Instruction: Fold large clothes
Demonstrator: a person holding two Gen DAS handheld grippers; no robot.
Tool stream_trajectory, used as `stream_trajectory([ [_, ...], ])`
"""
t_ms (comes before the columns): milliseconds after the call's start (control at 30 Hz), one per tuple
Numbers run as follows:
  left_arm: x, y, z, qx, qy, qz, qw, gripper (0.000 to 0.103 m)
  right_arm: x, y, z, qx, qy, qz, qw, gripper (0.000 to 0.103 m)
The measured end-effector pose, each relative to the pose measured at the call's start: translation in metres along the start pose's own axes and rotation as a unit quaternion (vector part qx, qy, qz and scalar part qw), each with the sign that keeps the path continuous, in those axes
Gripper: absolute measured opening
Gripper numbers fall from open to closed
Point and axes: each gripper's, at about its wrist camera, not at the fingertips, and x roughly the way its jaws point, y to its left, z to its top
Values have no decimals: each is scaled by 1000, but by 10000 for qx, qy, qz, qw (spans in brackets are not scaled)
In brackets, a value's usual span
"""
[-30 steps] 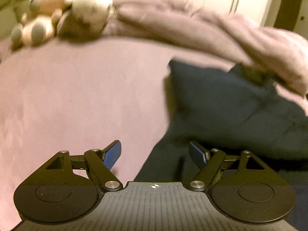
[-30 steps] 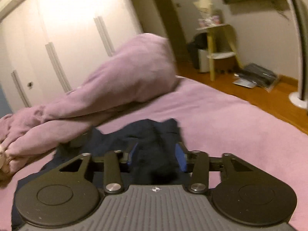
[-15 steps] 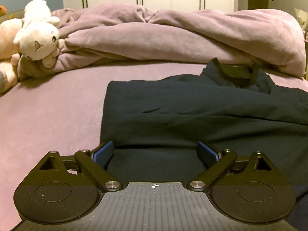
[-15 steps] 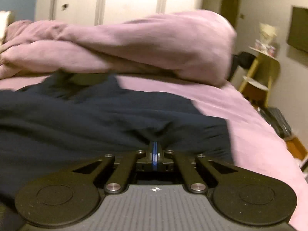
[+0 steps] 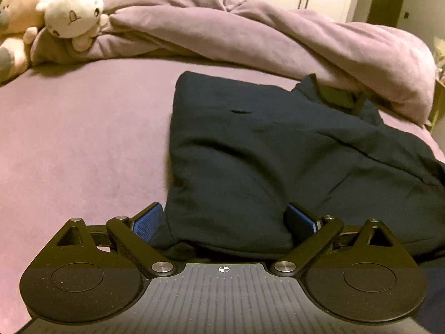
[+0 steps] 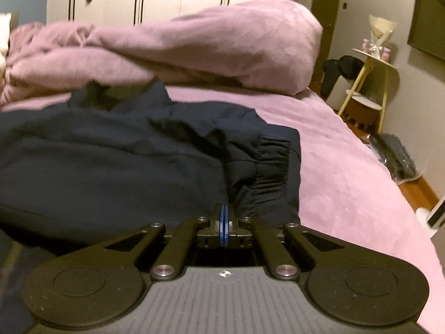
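Note:
A dark navy garment lies partly folded on the purple bed; its collar points toward the duvet. My left gripper is open, its blue pads on either side of the garment's near left corner. In the right wrist view the garment shows an elastic cuff on its right side. My right gripper is shut with its pads pressed together at the garment's near edge beside the cuff; whether cloth is pinched between them is hidden.
A bunched purple duvet lies along the far side of the bed, with plush toys at the far left. The bed's right edge drops to a wooden floor with a yellow side table. White wardrobe doors stand behind.
My left gripper swung from the bare sheet onto the garment's near left corner. My right gripper closed from open to shut at the garment's edge and the cuff came into view.

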Motion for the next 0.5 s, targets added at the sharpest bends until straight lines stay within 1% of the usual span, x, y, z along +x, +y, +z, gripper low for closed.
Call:
stream_trajectory([
  [100, 9, -8, 1, 203, 31, 177, 9996, 102, 14, 4, 5, -89, -19, -86, 9999, 0],
  [167, 15, -9, 1, 244, 42, 200, 9995, 103, 22, 10, 6, -316, -69, -167, 9993, 0],
  [300, 17, -8, 1, 313, 41, 216, 9993, 103, 24, 19, 6, -654, -62, -325, 9973, 0],
  [400, 13, -10, 0, 428, 1, 275, 9987, 103, 17, 17, 10, -620, -2, -295, 9976, 0],
  [433, 11, -9, 1, 384, 49, 296, 9988, 103, 11, 15, 11, -535, 7, -280, 9982, 0],
  [500, 5, -5, 3, 100, 193, 311, 9993, 103, -8, 8, 12, -231, -73, -184, 9995, 0],
])
